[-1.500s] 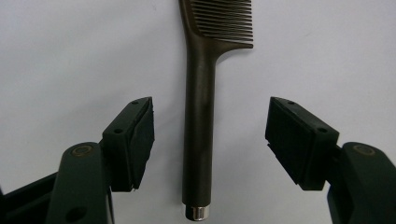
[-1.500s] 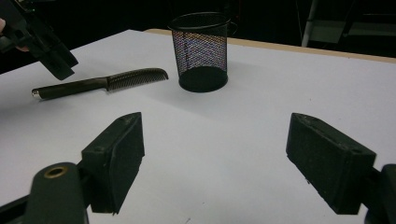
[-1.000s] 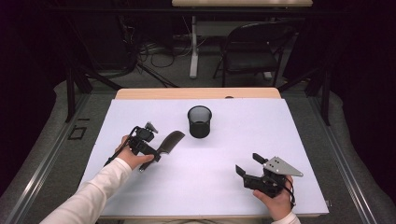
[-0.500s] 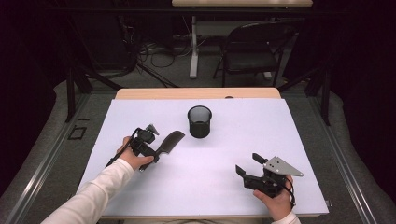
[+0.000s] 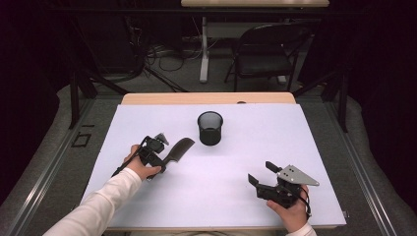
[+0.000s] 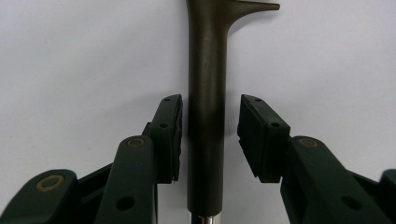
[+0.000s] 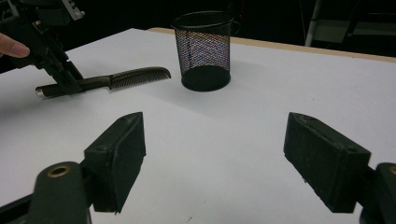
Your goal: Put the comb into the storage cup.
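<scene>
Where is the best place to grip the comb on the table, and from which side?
Grip the comb by its straight round handle, coming from above. It lies flat, teeth end towards the mesh cup. The left gripper already straddles the handle, jaws closing in, a gap still visible.

The high view looks forward and down on the whole white table [image 5: 216, 196], the mesh cup [image 5: 210, 128] near its middle. The left gripper view looks straight down, close on the comb [image 6: 205, 116] handle. The right gripper view looks low and level across the table toward the mesh cup [image 7: 204, 49]; it shares cup and comb [image 7: 119, 79] with the high view.
</scene>
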The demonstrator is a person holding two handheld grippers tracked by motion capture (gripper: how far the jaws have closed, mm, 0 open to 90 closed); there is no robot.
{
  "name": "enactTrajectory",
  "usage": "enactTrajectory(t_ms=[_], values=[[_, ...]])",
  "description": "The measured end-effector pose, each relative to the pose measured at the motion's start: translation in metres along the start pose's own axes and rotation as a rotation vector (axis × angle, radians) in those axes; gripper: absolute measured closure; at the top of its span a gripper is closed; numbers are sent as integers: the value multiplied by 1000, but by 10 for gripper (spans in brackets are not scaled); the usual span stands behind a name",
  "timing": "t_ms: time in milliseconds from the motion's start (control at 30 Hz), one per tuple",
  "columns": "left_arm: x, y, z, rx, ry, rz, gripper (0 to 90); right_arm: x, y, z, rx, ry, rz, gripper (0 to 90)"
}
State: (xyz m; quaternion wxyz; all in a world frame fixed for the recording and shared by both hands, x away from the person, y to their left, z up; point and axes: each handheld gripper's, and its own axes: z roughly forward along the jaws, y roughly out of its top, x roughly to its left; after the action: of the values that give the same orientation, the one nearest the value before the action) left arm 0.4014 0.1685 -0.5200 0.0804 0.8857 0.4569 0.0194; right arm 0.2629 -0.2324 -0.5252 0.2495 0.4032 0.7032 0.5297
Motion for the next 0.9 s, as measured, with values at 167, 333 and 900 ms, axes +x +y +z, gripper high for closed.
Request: enactTrajectory(t_ms=[167, 333, 900], values=[[0, -1, 0, 15, 5, 2, 624, 0, 0, 0, 0, 1, 0, 206], [0, -1, 0, 20, 17, 9, 643, 0, 0, 0, 1, 2, 2, 206], [-4, -1, 4, 34, 38, 14, 681, 0, 0, 0, -1, 2, 0, 206]])
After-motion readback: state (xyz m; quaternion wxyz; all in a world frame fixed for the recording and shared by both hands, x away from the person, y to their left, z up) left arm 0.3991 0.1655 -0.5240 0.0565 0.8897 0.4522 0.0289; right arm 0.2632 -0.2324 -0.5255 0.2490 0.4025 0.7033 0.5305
